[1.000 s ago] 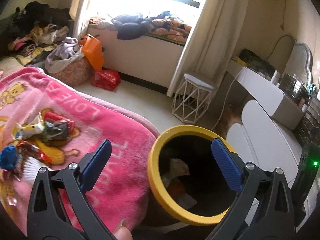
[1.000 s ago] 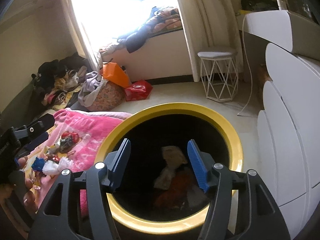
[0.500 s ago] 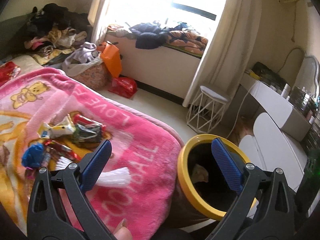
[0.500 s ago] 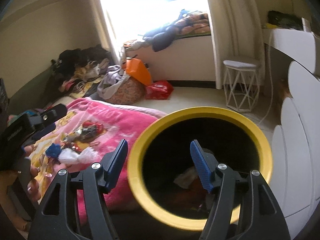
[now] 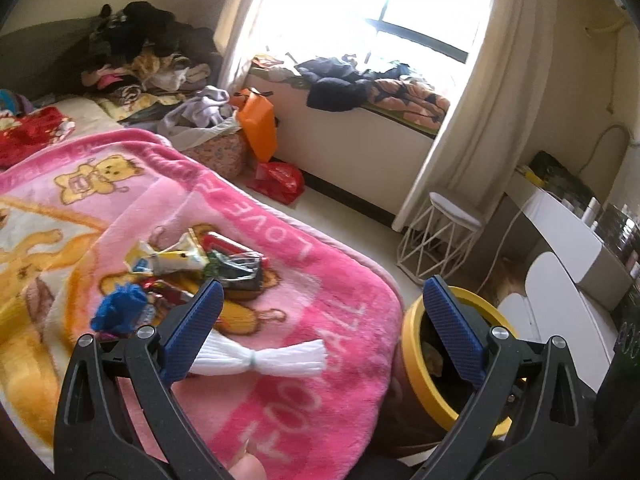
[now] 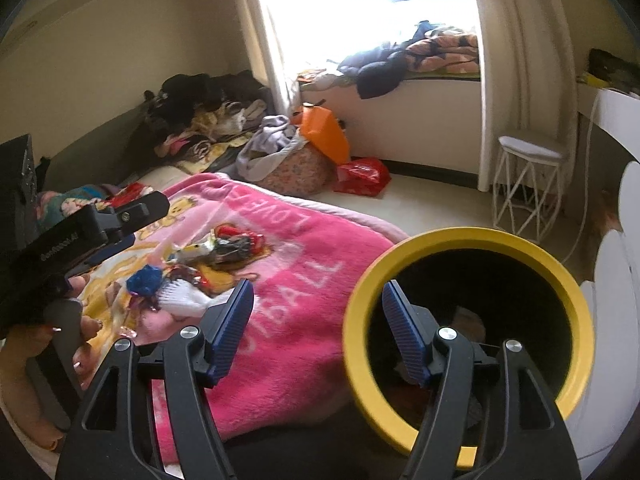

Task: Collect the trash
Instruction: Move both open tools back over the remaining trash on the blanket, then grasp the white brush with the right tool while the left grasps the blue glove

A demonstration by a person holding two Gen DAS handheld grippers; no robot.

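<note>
Pink blanket point(image 5: 320, 320) sags at its corner beside the yellow-rimmed bin point(image 6: 468, 240), so either empty, spread gripper point(image 5: 320, 320) point(image 6: 320, 324) could snag fleece instead of wrappers point(image 5: 200, 260).

light: daylight, window point(image 5: 404, 0) blown out | edges: fisheye bend, dark corners | blur: slight

One bin point(image 6: 464, 364), one blanket point(image 5: 280, 360), one stool point(image 5: 440, 240)
</note>
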